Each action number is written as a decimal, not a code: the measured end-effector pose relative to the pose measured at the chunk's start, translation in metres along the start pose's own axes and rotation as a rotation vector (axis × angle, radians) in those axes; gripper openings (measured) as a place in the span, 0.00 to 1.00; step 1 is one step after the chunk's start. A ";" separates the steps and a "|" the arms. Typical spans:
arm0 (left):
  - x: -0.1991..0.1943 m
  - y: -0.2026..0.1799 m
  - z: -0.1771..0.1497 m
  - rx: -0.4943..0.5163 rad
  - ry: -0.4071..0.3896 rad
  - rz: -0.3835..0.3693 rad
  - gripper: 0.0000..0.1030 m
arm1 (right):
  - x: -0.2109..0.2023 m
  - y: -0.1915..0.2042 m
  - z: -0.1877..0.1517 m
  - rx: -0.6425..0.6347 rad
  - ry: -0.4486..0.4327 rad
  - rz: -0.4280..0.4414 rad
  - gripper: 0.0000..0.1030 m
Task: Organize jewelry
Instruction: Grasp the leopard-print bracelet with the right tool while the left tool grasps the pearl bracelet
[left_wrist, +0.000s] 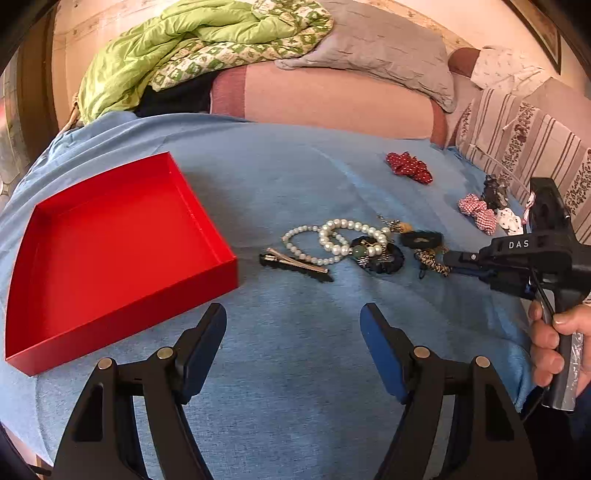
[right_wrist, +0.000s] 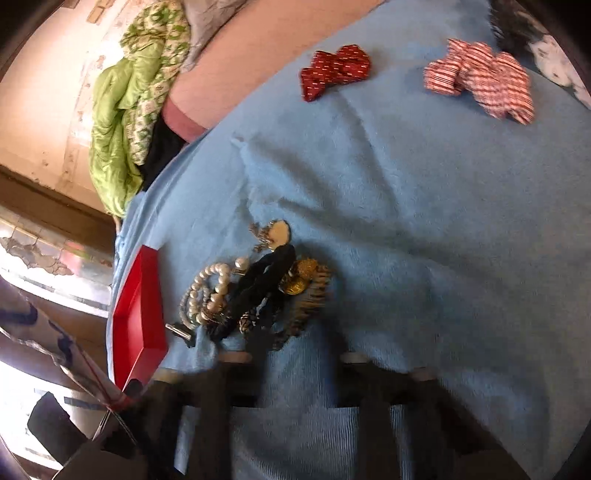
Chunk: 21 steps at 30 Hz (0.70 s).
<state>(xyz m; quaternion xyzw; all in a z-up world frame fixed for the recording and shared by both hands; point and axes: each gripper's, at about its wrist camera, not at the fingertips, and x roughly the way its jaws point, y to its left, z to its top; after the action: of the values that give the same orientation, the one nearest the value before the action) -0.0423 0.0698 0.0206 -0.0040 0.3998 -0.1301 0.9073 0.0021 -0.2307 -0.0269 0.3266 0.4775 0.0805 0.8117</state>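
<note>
Reaching into the heap from the side, the right gripper (left_wrist: 448, 258) has its tip at the striped brown-and-gold hair tie (left_wrist: 436, 263) on the near edge of the jewelry pile (left_wrist: 354, 243). Its jaws look drawn together, but its own view is too smeared to show whether anything is pinched between them, so I cannot tell if it has a piece. The left gripper (left_wrist: 293, 345) hangs over bare cloth with its jaws wide apart and nothing in them, just beside the red tray (left_wrist: 207, 236).

To my eye this is the first pick: the tray holds nothing yet. The pearl bracelets (left_wrist: 334, 238), a dark scrunchie (left_wrist: 380, 254) and a metal hair clip (left_wrist: 295, 263) lie tangled together, near the tray's right side. The next move calls for lifting one piece free without dragging the knotted strands along, then carrying it leftward over the tray wall.

Further off sit a red dotted bow (left_wrist: 408, 167) and a checked red bow (left_wrist: 478, 212), well apart from the heap. Everything rests on a soft blue cloth (left_wrist: 295, 177) spread over a bed, with a green quilt (left_wrist: 177, 48) and a grey pillow (left_wrist: 384, 48) bunched against the pale wall behind.
</note>
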 end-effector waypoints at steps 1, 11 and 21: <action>0.000 -0.001 0.000 0.002 -0.002 -0.001 0.72 | -0.009 0.003 0.001 -0.034 -0.050 -0.004 0.08; 0.015 -0.008 0.016 0.033 0.011 -0.066 0.64 | -0.072 0.037 0.004 -0.262 -0.331 0.037 0.08; 0.059 -0.011 0.052 0.075 0.089 -0.052 0.26 | -0.073 0.040 0.006 -0.282 -0.319 0.092 0.08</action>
<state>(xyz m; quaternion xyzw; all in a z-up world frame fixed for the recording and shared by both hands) 0.0306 0.0398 0.0148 0.0255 0.4343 -0.1687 0.8845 -0.0239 -0.2348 0.0520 0.2399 0.3117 0.1305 0.9101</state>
